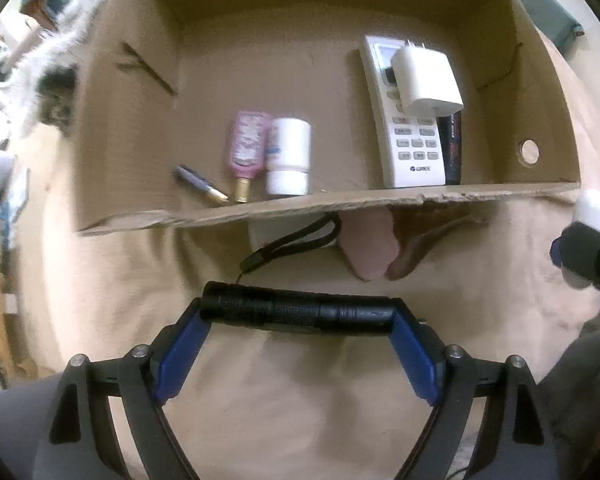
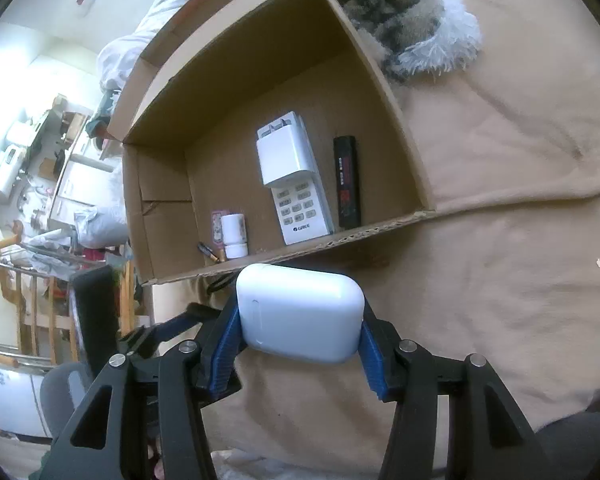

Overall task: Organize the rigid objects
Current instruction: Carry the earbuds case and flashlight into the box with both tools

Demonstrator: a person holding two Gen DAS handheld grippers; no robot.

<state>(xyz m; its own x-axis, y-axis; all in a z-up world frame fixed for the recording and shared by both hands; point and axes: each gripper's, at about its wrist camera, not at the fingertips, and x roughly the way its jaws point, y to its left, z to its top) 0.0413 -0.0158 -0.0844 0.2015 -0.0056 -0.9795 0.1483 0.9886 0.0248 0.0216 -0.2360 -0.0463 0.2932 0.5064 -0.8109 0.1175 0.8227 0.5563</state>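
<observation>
A tan blanket (image 2: 500, 208) is covering the bed, creasing into soft folds, and an open cardboard box (image 1: 112, 120) is sitting on it. A shaggy grey-and-white fur throw (image 2: 412, 28) is lying against the box's far wall. Beyond the bed, the right wrist view is showing a bright, cluttered room with white appliances and wooden rails (image 2: 40, 312).

The left claw (image 1: 298, 314) is grasping a black flashlight (image 1: 298, 312) end to end between its blue pads, just outside the box's near wall; its wrist strap (image 1: 292, 242) is trailing across the blanket. The right claw (image 2: 300, 316) is clenching a white earbud case (image 2: 300, 312), also just short of the box's near edge.

Inside the box, a white Gree remote (image 1: 414, 140) is lying flat with a white charger plug (image 1: 424, 80) resting on it and a black bar-shaped object (image 2: 346, 182) beside it. Near the front wall, a white bottle (image 1: 288, 156), a pink bottle (image 1: 248, 144) and a pen (image 1: 200, 184) are lying together.
</observation>
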